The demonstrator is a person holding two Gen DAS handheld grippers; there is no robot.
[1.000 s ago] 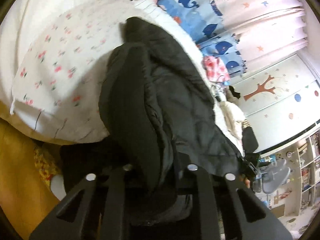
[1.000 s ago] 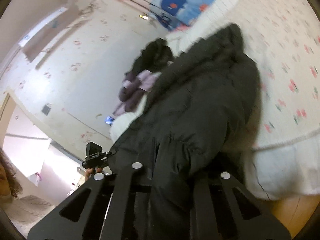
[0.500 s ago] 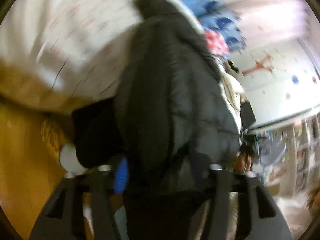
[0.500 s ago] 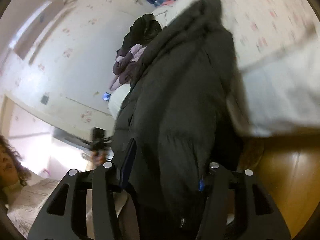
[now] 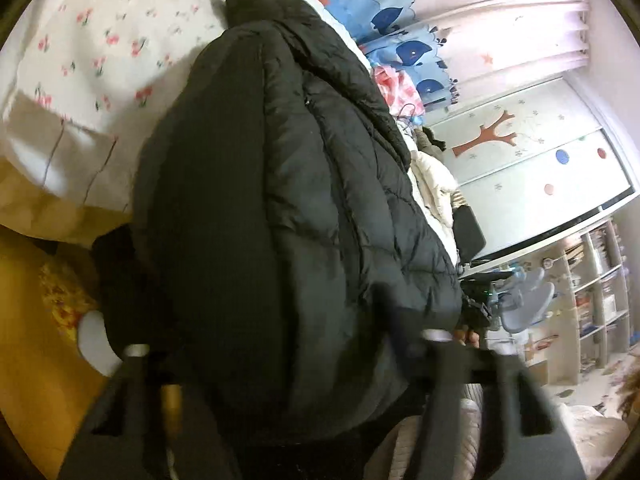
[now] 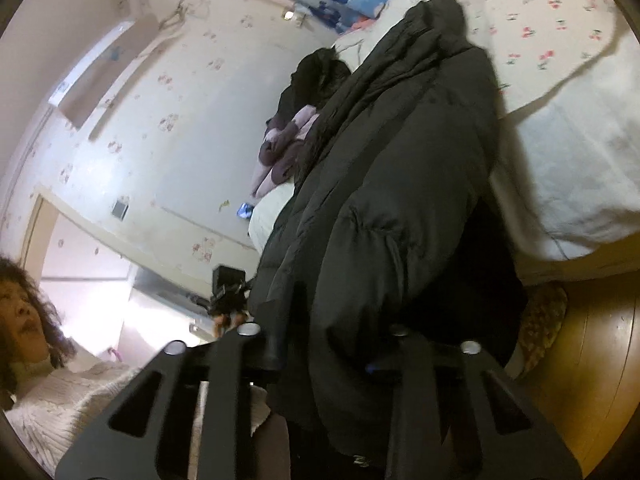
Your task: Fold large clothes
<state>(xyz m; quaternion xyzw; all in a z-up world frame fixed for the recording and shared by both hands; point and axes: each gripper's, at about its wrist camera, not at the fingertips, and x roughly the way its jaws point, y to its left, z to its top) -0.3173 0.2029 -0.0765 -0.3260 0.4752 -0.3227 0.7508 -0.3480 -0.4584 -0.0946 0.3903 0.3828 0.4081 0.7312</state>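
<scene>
A large black puffer jacket [image 5: 280, 200] hangs off the edge of the bed with the floral sheet [image 5: 100, 40], and its lower part bulges toward both cameras. My left gripper [image 5: 276, 340] has a thick wad of that hem filling the gap between its blurred, closing jaws. In the right wrist view the same jacket [image 6: 400, 200] drapes down from the bed [image 6: 560, 40]. My right gripper [image 6: 336, 344] is closing too, with a fold of the jacket pinched between its fingers.
Wooden floor [image 6: 592, 360] and a patterned slipper [image 6: 540, 328] lie below the bed edge. A purple and dark clothes pile [image 6: 288, 136] and a white garment [image 5: 432, 184] sit further along the bed. A person in a white sweater [image 6: 60, 392] stands close behind. Shelves [image 5: 600, 280] fill the far corner.
Both grippers let go of the jacket hem, dropped lower toward the bed edge, and are closing again on thicker folds. The jacket hangs further over the edge.
</scene>
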